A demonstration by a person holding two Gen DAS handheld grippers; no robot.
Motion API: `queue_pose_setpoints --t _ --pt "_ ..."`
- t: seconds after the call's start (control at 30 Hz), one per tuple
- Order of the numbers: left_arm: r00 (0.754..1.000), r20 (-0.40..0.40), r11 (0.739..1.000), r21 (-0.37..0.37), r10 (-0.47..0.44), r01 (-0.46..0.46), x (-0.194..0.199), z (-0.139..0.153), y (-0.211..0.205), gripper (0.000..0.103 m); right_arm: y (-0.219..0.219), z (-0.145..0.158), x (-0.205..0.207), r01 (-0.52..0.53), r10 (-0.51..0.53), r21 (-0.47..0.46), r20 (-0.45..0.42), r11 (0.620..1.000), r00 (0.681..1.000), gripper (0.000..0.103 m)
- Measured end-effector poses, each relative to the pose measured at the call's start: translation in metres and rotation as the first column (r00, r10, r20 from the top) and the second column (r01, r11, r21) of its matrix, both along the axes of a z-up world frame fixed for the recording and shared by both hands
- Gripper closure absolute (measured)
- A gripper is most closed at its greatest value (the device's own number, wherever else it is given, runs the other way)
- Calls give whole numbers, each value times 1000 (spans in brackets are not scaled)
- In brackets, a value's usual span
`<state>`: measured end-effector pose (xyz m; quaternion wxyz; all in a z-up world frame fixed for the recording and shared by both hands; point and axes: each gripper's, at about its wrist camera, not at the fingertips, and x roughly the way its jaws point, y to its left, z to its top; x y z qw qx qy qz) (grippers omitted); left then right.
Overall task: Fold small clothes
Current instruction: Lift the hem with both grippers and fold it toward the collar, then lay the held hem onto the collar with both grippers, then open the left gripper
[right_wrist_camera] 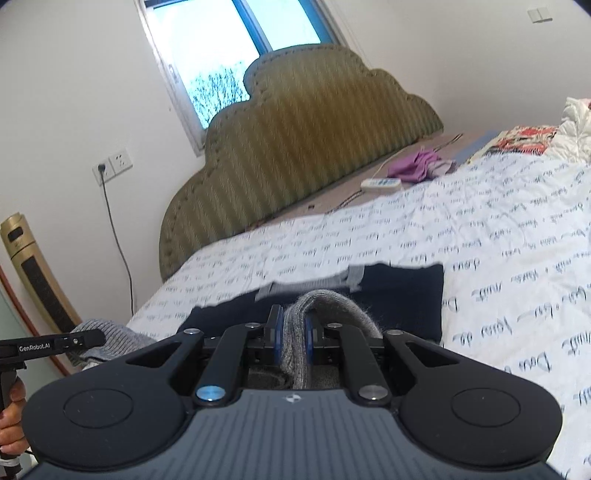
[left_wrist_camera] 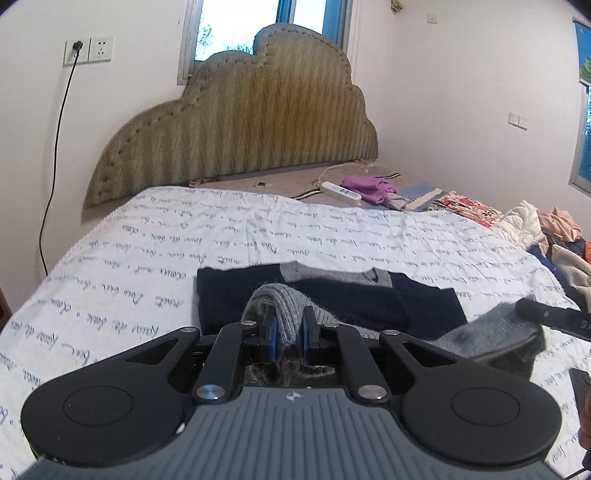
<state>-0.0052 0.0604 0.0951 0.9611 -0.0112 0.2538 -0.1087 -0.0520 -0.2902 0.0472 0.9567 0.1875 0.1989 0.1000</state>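
Observation:
A dark navy sweater (left_wrist_camera: 325,299) with a grey ribbed hem lies on the white printed bedsheet (left_wrist_camera: 147,236). My left gripper (left_wrist_camera: 289,330) is shut on a fold of the grey ribbed hem (left_wrist_camera: 284,299), lifted off the bed. My right gripper (right_wrist_camera: 294,334) is shut on another fold of the same grey hem (right_wrist_camera: 332,302), with the navy body (right_wrist_camera: 399,291) spread beyond it. In the left wrist view the right gripper's arm (left_wrist_camera: 550,315) shows at right with grey knit (left_wrist_camera: 495,339) hanging from it. In the right wrist view the left gripper (right_wrist_camera: 55,343) shows at left, grey knit (right_wrist_camera: 110,336) beside it.
A padded headboard (left_wrist_camera: 236,122) stands at the far end under a window (left_wrist_camera: 240,22). A white remote (left_wrist_camera: 340,192) and purple cloth (left_wrist_camera: 365,186) lie near it. A heap of clothes (left_wrist_camera: 554,240) sits at the right edge. A gold tower fan (right_wrist_camera: 33,269) stands beside the bed.

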Motion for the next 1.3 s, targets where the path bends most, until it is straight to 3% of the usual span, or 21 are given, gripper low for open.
queue_pose_setpoints --t 0.3,0.47,0.53,0.63,0.73,0.83,0.93,1.07,1.2,1.3 --pt "999 -39 999 47 -1 3 43 -6 -14 91 -9 9 33 18 -18 -12 22 1000 1000 93" --pt "998 -60 998 58 5 -2 50 -15 -14 91 -17 -6 34 -13 11 -29 -67 1000 998 92" --pt "998 -63 998 65 7 -3 51 -17 -15 91 -25 -24 31 -8 10 15 -151 1000 988 92" --pt "998 -68 997 71 4 0 51 -20 -15 91 -37 -61 25 -11 53 152 -275 988 960 89" --pt "997 -81 997 79 6 0 51 -24 -16 91 -44 -94 18 22 83 271 -368 962 926 73" --pt "997 -82 996 87 7 0 51 -26 -16 91 -48 -111 9 42 115 378 -383 925 916 54" --pt "996 -90 996 86 7 0 50 -27 -14 91 -49 -116 7 38 148 432 -388 901 909 54" --pt "996 -89 996 86 5 3 48 -28 -13 91 -54 -110 0 150 12 340 -429 928 903 54" --pt "995 -95 996 86 6 2 49 -29 -14 91 -58 -121 3 79 159 517 -399 852 903 54" --pt "995 -98 997 80 7 1 48 -30 -14 91 -49 -115 11 17 210 537 -358 844 910 54"
